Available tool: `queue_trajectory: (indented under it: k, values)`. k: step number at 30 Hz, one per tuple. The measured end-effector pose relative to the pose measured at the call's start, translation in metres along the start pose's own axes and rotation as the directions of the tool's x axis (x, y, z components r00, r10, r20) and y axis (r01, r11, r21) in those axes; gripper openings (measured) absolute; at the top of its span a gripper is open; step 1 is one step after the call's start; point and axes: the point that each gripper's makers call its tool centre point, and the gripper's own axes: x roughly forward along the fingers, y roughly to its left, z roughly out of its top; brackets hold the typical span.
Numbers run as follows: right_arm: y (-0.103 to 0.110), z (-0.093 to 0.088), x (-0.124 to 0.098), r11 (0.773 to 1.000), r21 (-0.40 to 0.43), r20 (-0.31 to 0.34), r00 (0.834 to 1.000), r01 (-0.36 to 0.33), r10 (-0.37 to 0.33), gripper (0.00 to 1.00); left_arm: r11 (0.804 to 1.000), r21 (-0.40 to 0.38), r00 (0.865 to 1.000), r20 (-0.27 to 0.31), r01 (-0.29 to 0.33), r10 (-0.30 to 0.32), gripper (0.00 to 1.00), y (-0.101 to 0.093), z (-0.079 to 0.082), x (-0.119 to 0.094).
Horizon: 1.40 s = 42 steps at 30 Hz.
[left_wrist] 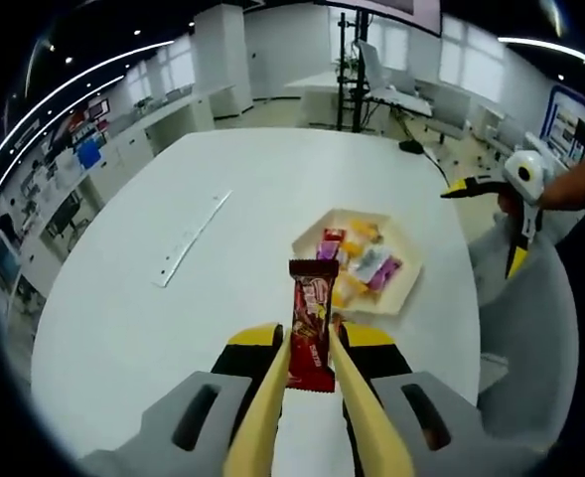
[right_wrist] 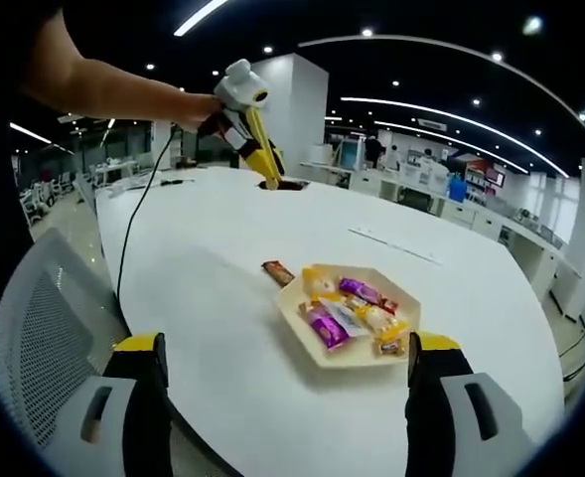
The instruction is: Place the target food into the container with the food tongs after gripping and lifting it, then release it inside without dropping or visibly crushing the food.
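White table (left_wrist: 123, 298) (open office), tray (right_wrist: 312, 350) on it

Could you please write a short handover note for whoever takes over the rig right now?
Left gripper: shut on the red snack bar, held upright above the white table, short of the tray.
Right gripper: open, holding nothing, hanging over the table edge near the tray.
Tray: holds several wrapped snacks; a brown bar lies on the table just outside it.
Done: bar gripped and lifted.
Left: carry it over the tray, lower, release gently.
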Motion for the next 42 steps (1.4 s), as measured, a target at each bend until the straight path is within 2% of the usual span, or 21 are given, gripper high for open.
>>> queue_trajectory:
  k: [2,8,10,17,26,35,42]
  values:
    - [0.000,0.000,0.000,1.000,-0.003,0.001,1.000,0.000,0.000,0.98,1.000,0.013,1.000,0.001,-0.017,0.017,0.18,0.001,0.005,0.004]
    - [-0.001,0.001,0.000,1.000,0.007,0.009,1.000,0.002,-0.002,1.00,1.000,0.023,1.000,0.021,0.002,-0.003,0.18,-0.010,0.023,0.015]
    - [0.002,0.005,-0.002,0.999,0.029,0.034,0.999,-0.027,0.026,1.00,1.000,0.022,1.000,0.026,0.009,-0.010,0.18,-0.013,0.029,0.020]
    - [-0.002,0.006,-0.003,0.999,0.042,0.039,0.999,-0.007,0.005,1.00,0.999,0.042,0.999,0.031,0.011,-0.013,0.19,-0.028,0.047,0.035]
    - [-0.003,0.006,-0.003,0.999,0.041,0.042,0.999,0.002,-0.004,1.00,0.997,0.066,0.998,0.039,0.043,-0.046,0.19,-0.048,0.065,0.047]
    - [-0.003,0.006,-0.003,0.999,0.035,0.039,0.999,0.004,-0.006,1.00,0.994,0.086,0.996,0.052,0.061,-0.065,0.19,-0.069,0.095,0.067]
    - [-0.004,0.007,-0.004,0.999,0.035,0.044,0.999,0.010,-0.011,1.00,0.990,0.115,0.994,0.055,0.085,-0.092,0.19,-0.084,0.110,0.077]
